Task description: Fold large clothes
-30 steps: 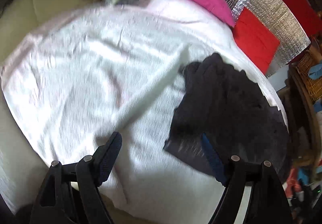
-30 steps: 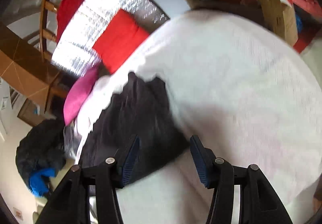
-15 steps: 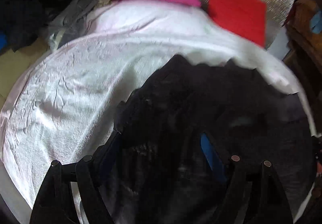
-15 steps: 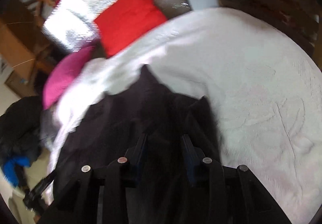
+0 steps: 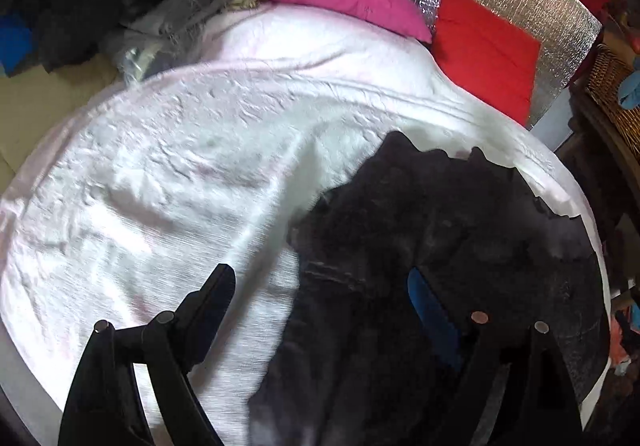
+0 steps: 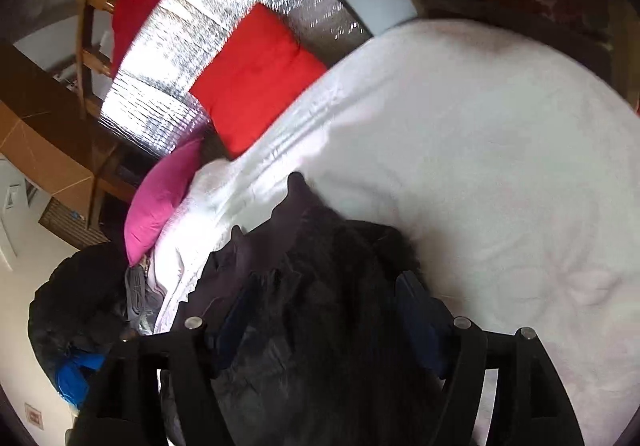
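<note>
Now both tongs, left (image 5: pixel 320 310) and right (image 6: pixel 320 310), have just opened, spread over the dark garment (image 5: pixel 440 238) on the bed (image 5: pixel 180 173); released cloth may slump and bunch.

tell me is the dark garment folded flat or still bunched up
Bunched, not folded. The dark garment lies in a rumpled heap on the white bedspread, with uneven peaks along its far edge and no straight fold lines.

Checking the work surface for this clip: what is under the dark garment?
The dark garment lies on a white bedspread, which shows all round it. Whatever sits directly beneath the cloth is covered, so nothing else can be confirmed.
</note>
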`<move>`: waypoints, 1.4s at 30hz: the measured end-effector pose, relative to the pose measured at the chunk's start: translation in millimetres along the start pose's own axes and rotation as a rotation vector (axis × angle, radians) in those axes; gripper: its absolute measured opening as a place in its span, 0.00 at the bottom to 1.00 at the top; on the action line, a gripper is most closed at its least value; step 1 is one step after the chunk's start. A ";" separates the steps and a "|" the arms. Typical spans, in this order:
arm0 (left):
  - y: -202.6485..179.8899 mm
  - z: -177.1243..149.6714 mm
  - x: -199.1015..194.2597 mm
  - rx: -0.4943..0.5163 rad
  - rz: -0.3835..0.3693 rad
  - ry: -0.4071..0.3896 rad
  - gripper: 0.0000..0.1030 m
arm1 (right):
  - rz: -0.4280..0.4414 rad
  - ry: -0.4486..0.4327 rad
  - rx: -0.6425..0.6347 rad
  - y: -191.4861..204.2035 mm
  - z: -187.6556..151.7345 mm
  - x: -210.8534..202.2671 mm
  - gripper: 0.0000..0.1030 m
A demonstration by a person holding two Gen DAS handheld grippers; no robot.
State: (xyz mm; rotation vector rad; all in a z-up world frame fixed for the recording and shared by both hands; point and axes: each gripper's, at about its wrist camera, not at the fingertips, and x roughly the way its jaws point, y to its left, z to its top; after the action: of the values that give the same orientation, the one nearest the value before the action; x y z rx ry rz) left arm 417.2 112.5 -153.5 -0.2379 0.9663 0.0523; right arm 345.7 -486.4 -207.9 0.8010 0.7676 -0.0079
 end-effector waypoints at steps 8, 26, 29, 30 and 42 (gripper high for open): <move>48.5 0.7 -14.9 -0.084 0.034 -0.020 0.86 | -0.001 -0.019 -0.036 -20.1 -11.3 -34.9 0.72; 19.1 1.1 23.4 0.001 0.079 0.082 0.87 | -0.071 0.140 -0.108 6.0 -20.7 15.4 0.62; 16.5 2.7 9.0 0.052 0.052 0.046 0.87 | -0.050 0.073 -0.112 1.1 -11.0 -12.5 0.65; 18.3 2.8 7.6 0.053 0.025 0.050 0.87 | -0.055 0.063 -0.110 -2.3 -9.4 -16.8 0.69; 5.5 8.5 -17.6 0.136 0.073 -0.095 0.87 | -0.042 0.145 -0.034 -48.0 -3.5 -20.8 0.71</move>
State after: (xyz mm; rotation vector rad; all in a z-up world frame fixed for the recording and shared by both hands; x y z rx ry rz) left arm 413.3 120.8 -135.4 -0.0744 0.8796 0.0640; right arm 314.6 -523.9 -227.4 0.7585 0.9194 0.0258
